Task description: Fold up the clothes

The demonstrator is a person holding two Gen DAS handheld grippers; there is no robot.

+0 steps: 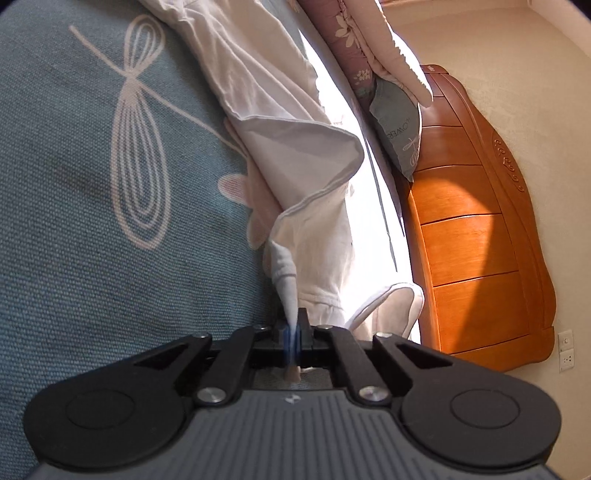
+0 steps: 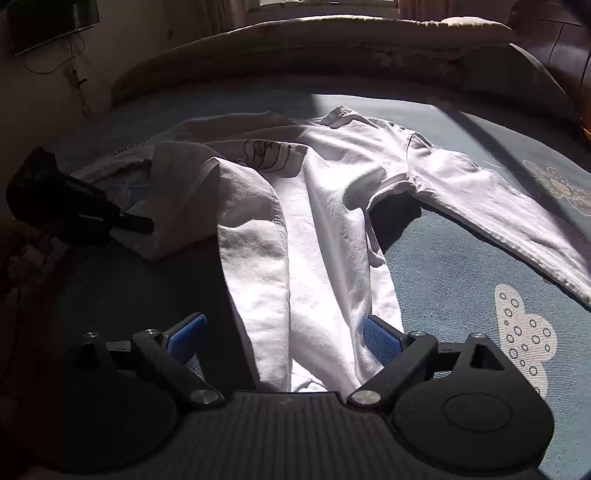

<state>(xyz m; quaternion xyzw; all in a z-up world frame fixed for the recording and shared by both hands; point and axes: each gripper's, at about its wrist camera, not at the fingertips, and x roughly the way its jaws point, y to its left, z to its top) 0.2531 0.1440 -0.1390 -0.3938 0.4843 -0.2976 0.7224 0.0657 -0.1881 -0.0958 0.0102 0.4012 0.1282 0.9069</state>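
Observation:
A white long-sleeved garment point(image 2: 325, 229) lies spread on the blue patterned bed cover point(image 2: 443, 266), one sleeve stretched out to the right. My right gripper point(image 2: 284, 332) stands open at the near hem. The cloth lies between its blue pads point(image 2: 380, 336) and they do not press on it. My left gripper point(image 1: 295, 332) is shut on a bunched fold of the white garment point(image 1: 280, 110), which rises in a ridge ahead of it. From the right wrist it appears as a dark left gripper point(image 2: 140, 223) at the garment's left edge.
A wooden headboard point(image 1: 472, 229) stands on the right with a grey-blue pillow point(image 1: 399, 122) and a pink floral quilt point(image 1: 354, 29) against it. A wall socket point(image 1: 565, 350) sits low beside it. A rolled quilt point(image 2: 332, 44) lines the bed's far edge, and a screen point(image 2: 55, 22) hangs top left.

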